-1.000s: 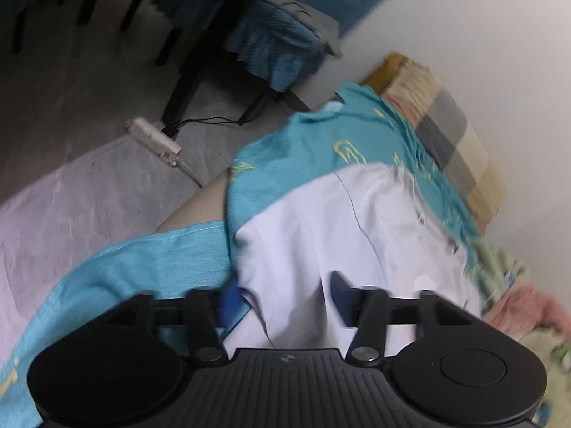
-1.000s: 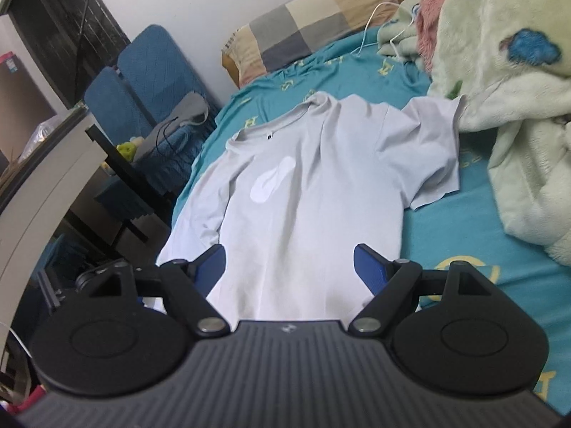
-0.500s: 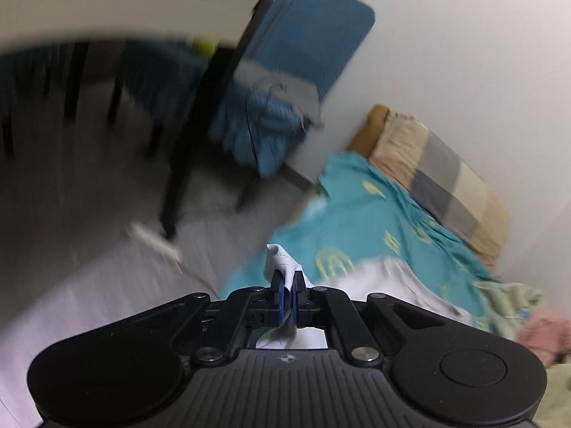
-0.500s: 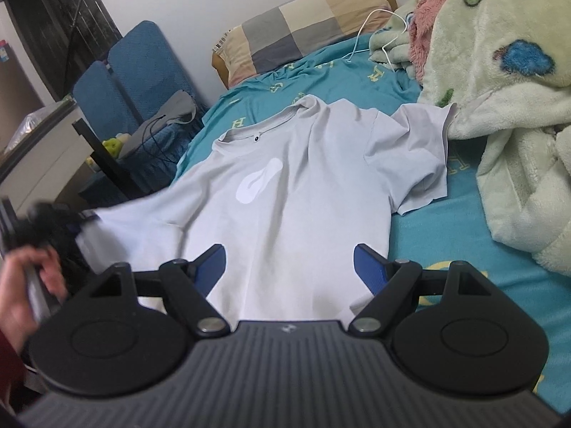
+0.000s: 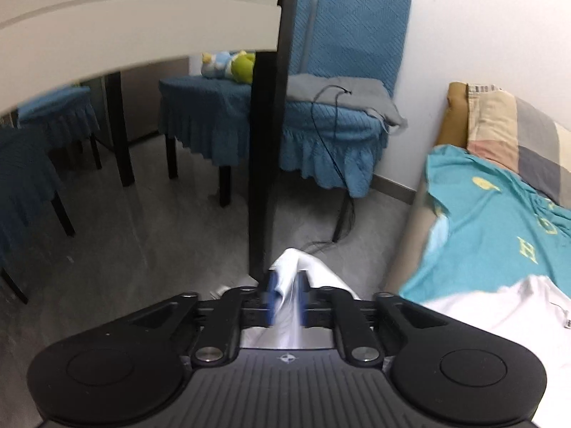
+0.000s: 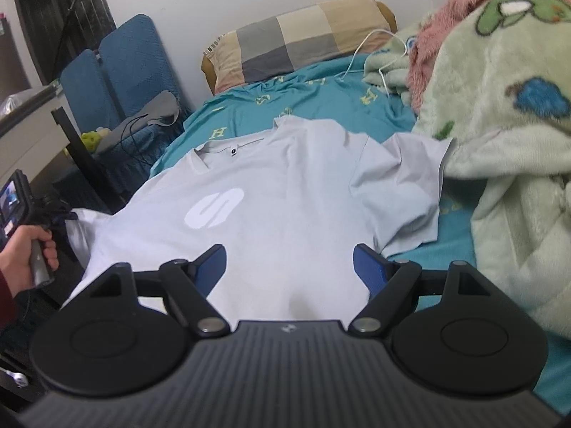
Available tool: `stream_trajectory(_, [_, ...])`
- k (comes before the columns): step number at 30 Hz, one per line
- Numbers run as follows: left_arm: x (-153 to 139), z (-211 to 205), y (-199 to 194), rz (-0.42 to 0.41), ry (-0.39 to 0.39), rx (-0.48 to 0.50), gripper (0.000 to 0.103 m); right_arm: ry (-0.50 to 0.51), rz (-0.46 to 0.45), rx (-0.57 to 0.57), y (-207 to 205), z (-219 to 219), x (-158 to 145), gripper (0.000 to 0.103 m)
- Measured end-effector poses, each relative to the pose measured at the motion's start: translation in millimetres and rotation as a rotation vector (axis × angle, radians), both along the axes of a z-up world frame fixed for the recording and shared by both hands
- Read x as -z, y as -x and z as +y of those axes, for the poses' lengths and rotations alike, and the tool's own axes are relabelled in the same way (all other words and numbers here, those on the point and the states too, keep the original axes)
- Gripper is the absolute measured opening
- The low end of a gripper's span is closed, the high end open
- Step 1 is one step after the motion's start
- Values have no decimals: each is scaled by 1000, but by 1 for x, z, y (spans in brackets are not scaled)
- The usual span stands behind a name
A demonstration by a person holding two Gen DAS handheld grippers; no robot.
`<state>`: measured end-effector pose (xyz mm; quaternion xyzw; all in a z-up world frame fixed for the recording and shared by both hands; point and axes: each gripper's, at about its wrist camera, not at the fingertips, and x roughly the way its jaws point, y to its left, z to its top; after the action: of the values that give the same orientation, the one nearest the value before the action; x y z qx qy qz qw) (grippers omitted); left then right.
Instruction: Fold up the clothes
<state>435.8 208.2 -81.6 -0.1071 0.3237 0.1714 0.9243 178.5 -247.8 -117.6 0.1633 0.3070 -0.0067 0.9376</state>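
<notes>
Shirt [image 6: 285, 214] first: a pale grey tee with a white logo, lying face up and mostly flat on the bed [image 6: 321, 96], collar toward the checked pillow [image 6: 296, 42]. Its far sleeve is spread out beside the fleecy green blanket [image 6: 506, 135]; the near sleeve hangs past the bed's edge, and that is the part I have. My left claw [image 5: 285, 297] is pinched on a bunch of that sleeve fabric, held out over the floor [image 5: 142, 249] near the dark leg of the tabletop [image 5: 264, 164]. The blue pads look slightly apart around the cloth, though blur makes the bite hard to judge. My right claw [image 6: 289, 267] hovers over the lower middle of the shirt, pads spread wide, holding nothing.

The fabric is thin, light and limp. It will drape and crease wherever it is unsupported, and it slides easily over the teal sheet, so a tug at one corner is likely to drag the whole body askew. I judge the best holds are at seams: the sleeve cuff, the shoulder seam, the hem corners, where the doubled cloth gives the pads something to bite. My free claw could pin the hem while the sleeve comes across.

Further out stand blue covered chairs [image 5: 339, 71] with a grey garment and a cable.
</notes>
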Motion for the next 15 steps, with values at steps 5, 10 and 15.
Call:
stream_trajectory(5, [-7,-27,55,-15,-2,118,55,3,-26,-6,9,-1,-6,80])
stream_trajectory(10, [-29,-70,138,-49,-4,255,62,21,-63,-9,21,-1,-14,80])
stream_trajectory(15, [-50,-130,216,-73,-14,374,67,39,-111,-4,40,-3,-27,80])
